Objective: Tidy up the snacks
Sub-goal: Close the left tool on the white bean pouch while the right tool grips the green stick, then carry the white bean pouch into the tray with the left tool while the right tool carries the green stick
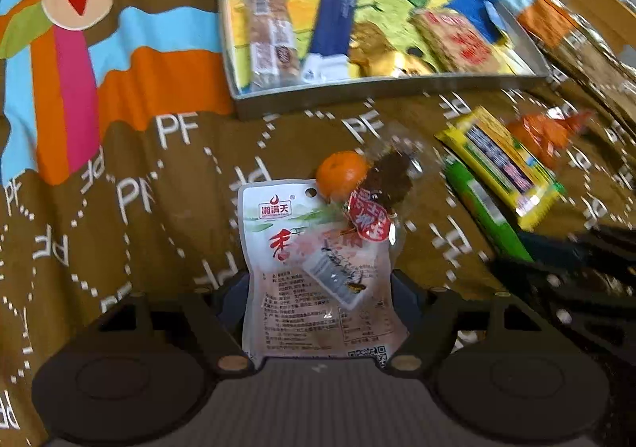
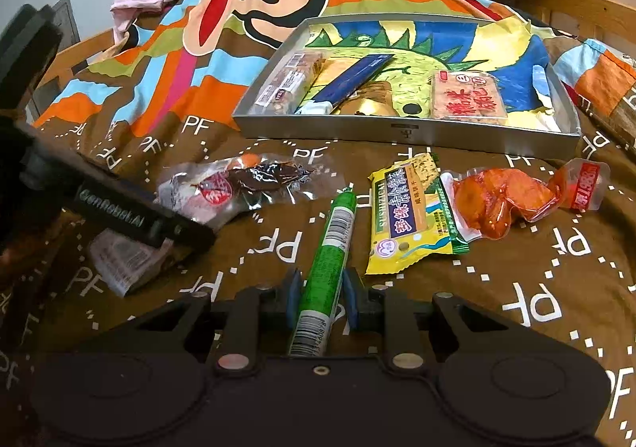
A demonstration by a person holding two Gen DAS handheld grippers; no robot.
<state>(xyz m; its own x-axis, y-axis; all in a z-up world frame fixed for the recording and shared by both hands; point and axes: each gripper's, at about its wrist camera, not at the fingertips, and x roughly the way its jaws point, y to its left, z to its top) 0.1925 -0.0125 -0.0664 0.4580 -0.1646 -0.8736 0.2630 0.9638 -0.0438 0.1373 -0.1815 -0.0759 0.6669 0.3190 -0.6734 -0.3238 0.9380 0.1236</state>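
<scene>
Our right gripper's fingers point(image 2: 293, 298) clench the green stick point(image 2: 326, 260), the left gripper point(image 1: 320, 290) seemingly pinches the white pouch point(image 1: 314, 272); next, both go into the tray point(image 2: 397, 135).

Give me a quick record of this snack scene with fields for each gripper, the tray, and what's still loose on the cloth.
left gripper: jaws on either side of a white snack pouch, contact unclear
right gripper: shut on a green stick snack
tray: grey, holds several packets, including a dark blue bar
loose on cloth: yellow cracker packet, orange vacuum pack, clear pack with dark meat, orange fruit
surface: brown printed cloth
</scene>
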